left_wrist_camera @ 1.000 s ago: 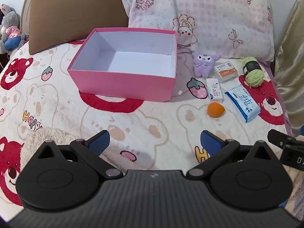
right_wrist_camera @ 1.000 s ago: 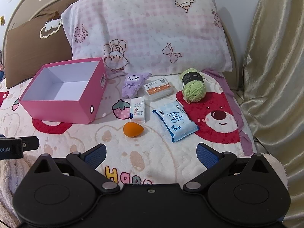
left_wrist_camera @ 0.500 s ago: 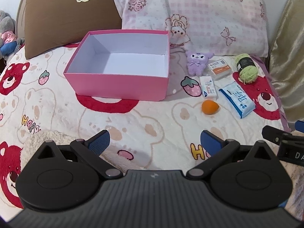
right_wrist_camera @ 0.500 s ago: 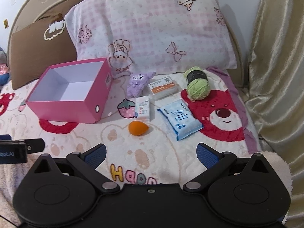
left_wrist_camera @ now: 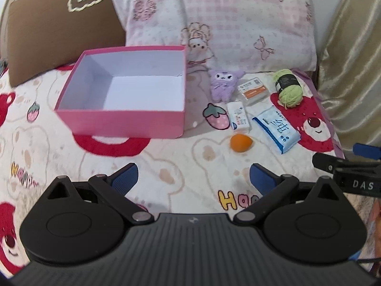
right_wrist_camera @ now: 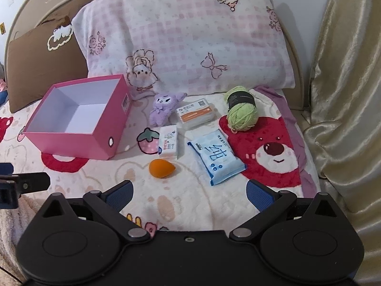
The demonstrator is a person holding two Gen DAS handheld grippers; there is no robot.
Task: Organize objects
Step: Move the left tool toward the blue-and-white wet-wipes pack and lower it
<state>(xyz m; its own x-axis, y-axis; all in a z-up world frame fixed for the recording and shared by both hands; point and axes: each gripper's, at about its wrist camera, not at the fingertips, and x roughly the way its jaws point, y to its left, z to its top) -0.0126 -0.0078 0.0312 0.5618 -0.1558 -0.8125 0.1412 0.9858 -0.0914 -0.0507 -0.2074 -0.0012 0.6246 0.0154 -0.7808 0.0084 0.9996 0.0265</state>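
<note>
The orange sponge [right_wrist_camera: 161,168] lies on the blanket [right_wrist_camera: 197,205] just ahead of the right gripper [right_wrist_camera: 189,191], nearer its left finger; its fingers are spread wide, holding nothing. The pink box [left_wrist_camera: 123,100] sits ahead of the left gripper [left_wrist_camera: 193,177], likewise wide and empty.

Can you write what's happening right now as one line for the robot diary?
stage: start | left gripper: open, empty | right gripper: open, empty | pink box: empty | orange sponge: on bed, nearest right gripper

Pink box [left_wrist_camera: 123,124] interior open; items [right_wrist_camera: 166,143] crowd right.
</note>
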